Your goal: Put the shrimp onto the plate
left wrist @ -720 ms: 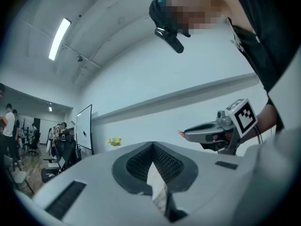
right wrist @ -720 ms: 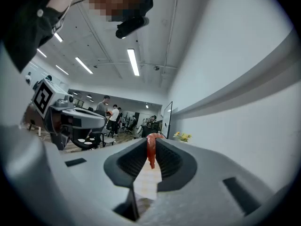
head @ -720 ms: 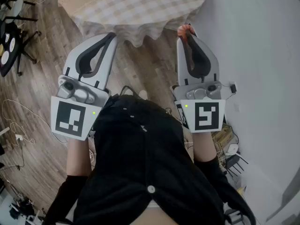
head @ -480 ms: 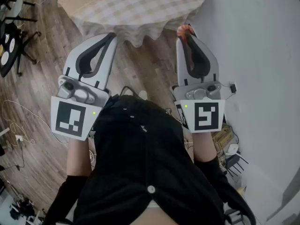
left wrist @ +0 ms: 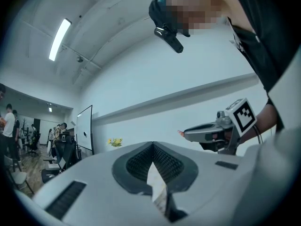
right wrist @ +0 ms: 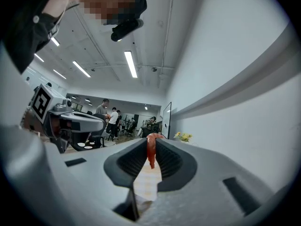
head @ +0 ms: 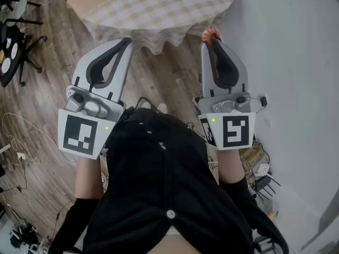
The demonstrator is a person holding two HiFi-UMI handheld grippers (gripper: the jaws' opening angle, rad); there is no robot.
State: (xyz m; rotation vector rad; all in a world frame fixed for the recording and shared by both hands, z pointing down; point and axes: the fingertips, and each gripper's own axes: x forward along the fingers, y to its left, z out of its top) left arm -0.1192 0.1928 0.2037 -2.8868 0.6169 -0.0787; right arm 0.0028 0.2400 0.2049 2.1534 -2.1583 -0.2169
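Wood floor and the checked-cloth table [head: 153, 9] have barely shifted from half a second ago. The right gripper [head: 213, 41] keeps the shrimp [right wrist: 150, 150] pinched at its tips (no plate in sight), while the left gripper [head: 125, 41] stays closed and empty, so delivery seems not yet begun.

In the head view my right gripper [head: 212, 40] hides most of the shrimp [head: 210, 34]; only an orange tip pokes past my fingers [head: 238, 63]. In the right gripper view the shrimp [right wrist: 151, 150] is pinched, its flanks covered by the dark pads. From my left gripper's view it is only a reddish speck. The desk [head: 153, 7] with its checked cloth is cut off by the top edge, so most of its top lies out of sight. A dark tray [head: 7, 49] at the left edge is cropped, its round contents too small to tell. The people [right wrist: 109, 117] far off are too small to make out.
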